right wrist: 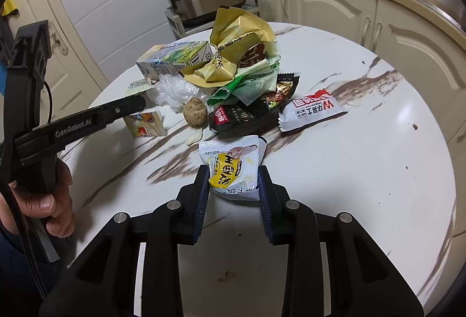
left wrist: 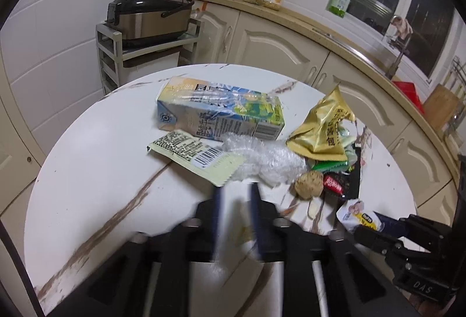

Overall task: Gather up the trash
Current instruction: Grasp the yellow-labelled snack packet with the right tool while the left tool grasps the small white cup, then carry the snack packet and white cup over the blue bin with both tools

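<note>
From the right wrist view, a hand (right wrist: 49,200) at the far left held the left claw (right wrist: 137,104), which reached in over the white round worktop (right wrist: 364,171) towards a small cream carton (right wrist: 145,124) and a clear crumpled plastic film (right wrist: 171,91). In the left wrist view the left claw (left wrist: 236,188) was blurred, its fingers standing apart with nothing between them, just short of the film (left wrist: 262,156) and a pale barcode wrapper (left wrist: 198,153). Behind these lay a blue-and-green milk carton (right wrist: 174,60) on its side. Beside the film sat a brown lumpy ball (right wrist: 195,111), touching a black packet (right wrist: 241,119). Above that rose a heap of gold and green wrappers (right wrist: 241,52). To the right lay a white and red packet (right wrist: 311,111), apart from the heap. In the foreground the right claw (right wrist: 233,180) was clamped on a white and yellow snack packet (right wrist: 233,165), both pads pressing its sides.
</note>
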{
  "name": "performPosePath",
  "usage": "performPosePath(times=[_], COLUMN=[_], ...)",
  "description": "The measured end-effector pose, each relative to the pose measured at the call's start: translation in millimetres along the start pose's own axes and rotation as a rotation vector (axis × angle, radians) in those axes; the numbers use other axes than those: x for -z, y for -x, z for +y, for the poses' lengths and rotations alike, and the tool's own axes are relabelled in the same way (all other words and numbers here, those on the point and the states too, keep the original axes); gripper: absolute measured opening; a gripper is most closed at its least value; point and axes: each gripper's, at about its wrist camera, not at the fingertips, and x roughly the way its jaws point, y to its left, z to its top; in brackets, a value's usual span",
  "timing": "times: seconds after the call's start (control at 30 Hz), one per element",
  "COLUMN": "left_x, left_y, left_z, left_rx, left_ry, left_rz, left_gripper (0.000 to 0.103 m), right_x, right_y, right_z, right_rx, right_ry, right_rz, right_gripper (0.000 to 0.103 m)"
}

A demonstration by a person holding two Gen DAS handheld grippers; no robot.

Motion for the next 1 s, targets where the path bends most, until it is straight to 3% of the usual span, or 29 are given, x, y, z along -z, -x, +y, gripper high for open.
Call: performPosePath(times=[0.03, 0.07, 0.27, 0.3, 0.43, 0.5, 0.77, 1.0], left_x=[1, 3, 13, 15, 15, 16, 22, 22], left_y=[2, 5, 8, 5, -1, -3, 10, 37], left_z=[1, 1, -13, -18, -25, -28, -39, -60], left_rx=[0.007, 0.010, 0.045, 0.052, 0.080, 0.109, 0.146, 0.115], left_ry=[0.006, 0.014, -0.024, -0.030, -0.043, -0.059, -0.069, -0.120], left_rz=[-0.004, -0.018, 0.004, 0.016, 0.049, 0.071, 0.070, 0.013], left_gripper=[0.078, 0.084, 0.085, 0.082, 0.032, 0.018, 0.017, 0.017], right_x=[0, 0, 1, 1, 1, 2, 7, 14], right_y=[0, 0, 1, 1, 2, 3, 18, 37], right_z=[0, 0, 0, 0, 0, -1, -9, -17], right_rx=[0.000, 0.001, 0.005, 0.007, 0.016, 0.020, 0.027, 0.026], right_ry=[0.001, 0.001, -0.002, -0.002, -0.008, -0.016, -0.034, -0.059], right_rz=[0.001, 0.002, 0.004, 0.003, 0.001, -0.002, -0.027, -0.062], right_gripper=[0.030, 0.030, 0.030, 0.030, 0.030, 0.030, 0.030, 0.030])
